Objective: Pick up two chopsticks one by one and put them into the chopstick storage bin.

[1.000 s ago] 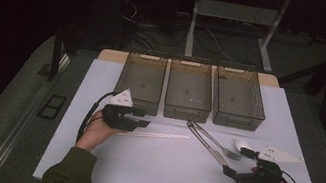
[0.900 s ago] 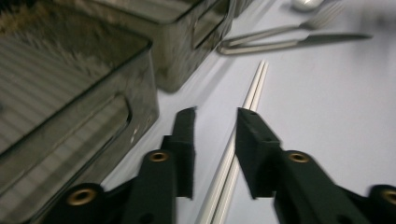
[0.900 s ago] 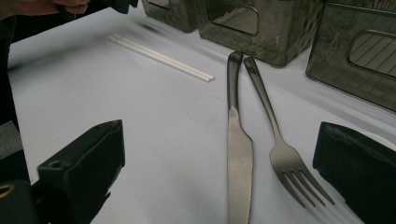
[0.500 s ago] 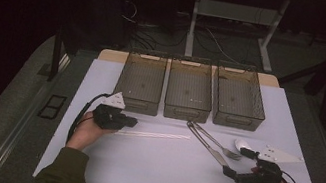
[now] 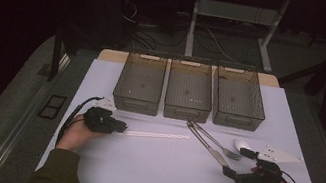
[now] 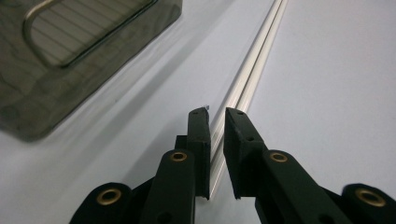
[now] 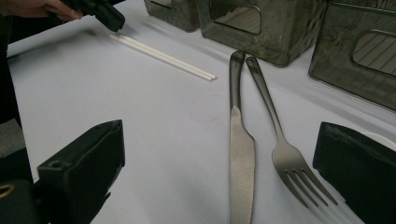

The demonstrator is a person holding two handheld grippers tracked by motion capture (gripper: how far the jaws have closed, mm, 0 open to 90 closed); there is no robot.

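A pair of white chopsticks (image 5: 156, 134) lies flat on the white table top, in front of the left bin. My left gripper (image 5: 120, 127) sits low at their left end. In the left gripper view the chopsticks (image 6: 252, 74) run between the two pads, which press on them (image 6: 215, 114); the jaws have just been opening a little. My right gripper (image 5: 232, 175) rests at the front right, open wide. Ahead of its jaws (image 7: 219, 177) lie a steel knife (image 7: 240, 149) and a fork (image 7: 289, 163), apart from both pads.
Three dark mesh bins (image 5: 189, 91) stand in a row at the back of the table. A white spoon (image 5: 243, 145) lies just right of the fork. Bare white table top (image 5: 158, 167) stretches between the two hands.
My left hand has slid left and slightly nearer along the chopsticks to their left end, and its jaws have narrowed around them. The chopsticks and right hand have stayed put.
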